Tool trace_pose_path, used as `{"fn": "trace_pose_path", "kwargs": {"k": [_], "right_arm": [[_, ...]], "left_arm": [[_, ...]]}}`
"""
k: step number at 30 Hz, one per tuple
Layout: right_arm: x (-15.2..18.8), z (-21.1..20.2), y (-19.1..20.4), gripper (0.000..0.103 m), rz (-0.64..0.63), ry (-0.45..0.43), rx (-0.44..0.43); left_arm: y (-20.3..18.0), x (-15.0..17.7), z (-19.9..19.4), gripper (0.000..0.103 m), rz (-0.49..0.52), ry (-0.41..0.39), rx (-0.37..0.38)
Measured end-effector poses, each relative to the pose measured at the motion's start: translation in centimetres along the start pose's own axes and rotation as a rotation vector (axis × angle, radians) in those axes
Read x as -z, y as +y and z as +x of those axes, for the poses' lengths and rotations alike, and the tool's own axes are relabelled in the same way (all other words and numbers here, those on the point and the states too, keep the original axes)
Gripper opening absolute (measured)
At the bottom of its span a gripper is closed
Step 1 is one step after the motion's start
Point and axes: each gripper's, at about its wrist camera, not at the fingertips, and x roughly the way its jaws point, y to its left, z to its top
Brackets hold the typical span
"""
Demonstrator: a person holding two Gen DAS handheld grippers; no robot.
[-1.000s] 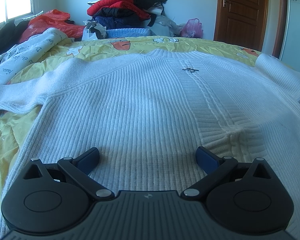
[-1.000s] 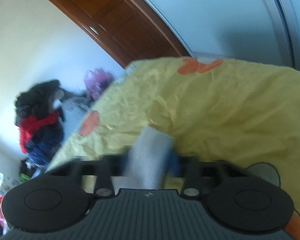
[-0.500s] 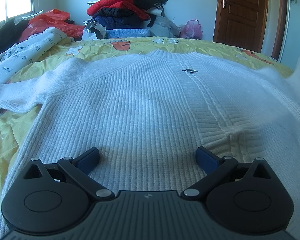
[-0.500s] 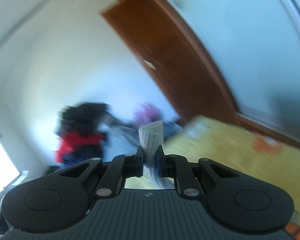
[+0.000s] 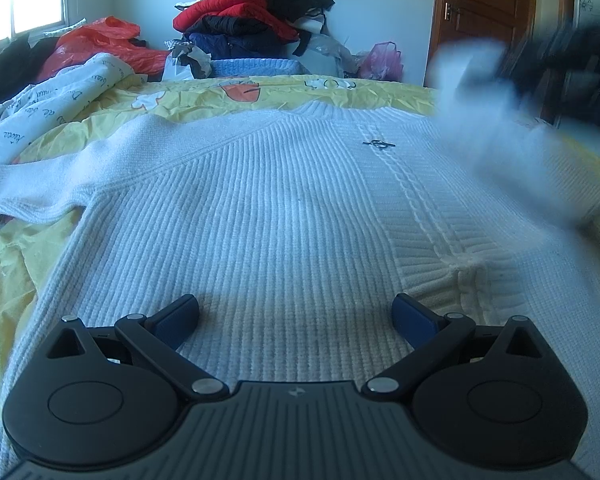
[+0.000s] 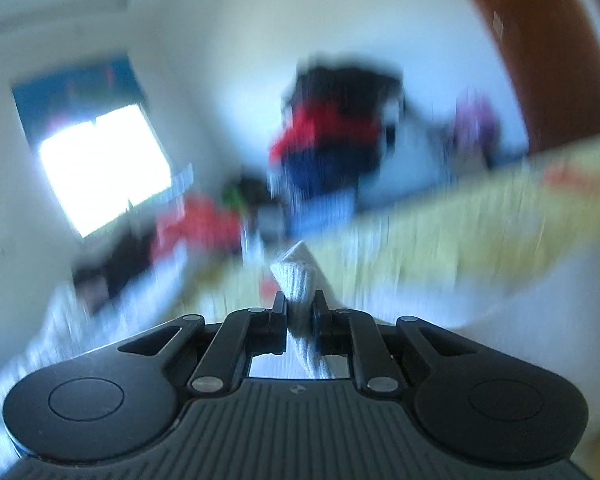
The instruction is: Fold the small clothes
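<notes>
Knitwear fills the left wrist view: a white ribbed sweater (image 5: 268, 216) lies flat and face up on the bed (image 5: 340, 92), on a yellow cover, with its collar at the far end and its hem near us. Its long axis runs straight away from our left tool (image 5: 296, 316). This tool rests low over the hem with its jaws spread wide and nothing between them; the dark blue pads stand on either side of the middle ribs.

Our right tool (image 6: 300, 314) is clenched on a fold of white ribbed knit, which we take for the sleeve (image 6: 298, 280) of the same sweater. The cloth stands up between the two pads and hangs down behind them. In the left wrist view this sleeve shows only as a pale blurred shape above the right side of the body, with a dark blur behind it that we judge to be the right tool. Both are too smeared to tell if the sleeve touches the body.

We think the step in hand is to lay the right sleeve across the chest, toward the left. The right hand is the nearer one for this. The other sleeve (image 5: 32, 184) lies stretched out to the left, flat on the cover, nearer to the left tool.
</notes>
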Motion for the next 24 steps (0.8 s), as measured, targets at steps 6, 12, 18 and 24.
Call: {"fn": "trace_pose_path", "kwargs": {"k": [6, 12, 18, 24], "right_arm": [[6.1, -1.1, 2.1, 0.051, 0.033, 0.048, 0.053], [8.3, -6.8, -0.8, 0.064, 0.002, -0.030, 0.091], [10.2, -8.3, -4.9, 0.065, 0.182, -0.020, 0.068], [11.0, -7.9, -5.6, 0.070, 0.234, -0.031, 0.027]], "left_arm": [[-0.3, 0.0, 0.0, 0.103, -0.001, 0.000, 0.001], [-0.2, 0.0, -0.2, 0.103, -0.002, 0.004, 0.005], [0.5, -3.4, -1.0, 0.103, -0.177, 0.031, 0.220], [0.8, -7.2, 4.8, 0.103, -0.526, 0.172, 0.425]]}}
